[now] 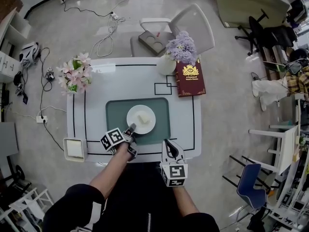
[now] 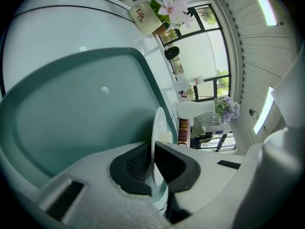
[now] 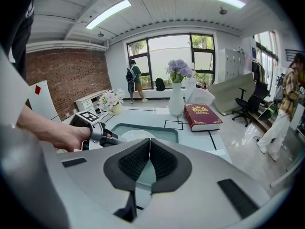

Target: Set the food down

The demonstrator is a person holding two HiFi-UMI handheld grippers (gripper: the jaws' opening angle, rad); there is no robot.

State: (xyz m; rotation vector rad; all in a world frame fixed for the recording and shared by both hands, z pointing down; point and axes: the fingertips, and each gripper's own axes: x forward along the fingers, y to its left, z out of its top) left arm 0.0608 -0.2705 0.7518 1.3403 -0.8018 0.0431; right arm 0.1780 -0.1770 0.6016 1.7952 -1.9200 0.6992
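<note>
Head view: white worktop (image 1: 125,83) w/ thin black lines, green tray (image 1: 115,121) at its near-ctr. A white plate (image 1: 150,123) sits over the tray's middle. The food (image 1: 140,116), a small pale block, lies on the plate's ctr. The left tool (image 1: 131,128) comes in from the near side and is clenched on the plate's near-left rim. In the left gripper view the rim runs edge-on btwn the two dark pads, both pressed on it. Can't tell whether the plate's underside rests fully on the tray.

The right tool (image 1: 167,143) hangs at the worktop's near edge, to the right of the left one and apart from the plate. The right gripper view shows its pads closed against each other w/ nothing btwn them.

Writing: a dark red book (image 1: 189,78) lies at the worktop's far right. It has a gold crest on the cover and gold lettering below that starts "A Treasury of"; the rest is too small to read. Just left of it stands a white vase (image 1: 166,64) w/ purple flowers (image 1: 182,47). At the far left, a cream pot (image 2: 145,17) holding pink flowers (image 1: 77,74) reads "Life" in dark script, w/ a smaller word under it that isn't legible. The marker cubes on both tools carry black-and-white squares only, no text.

A small white dish (image 1: 74,149) sits at the near-left corner. A pale chair (image 1: 193,25) stands beyond the far edge.
</note>
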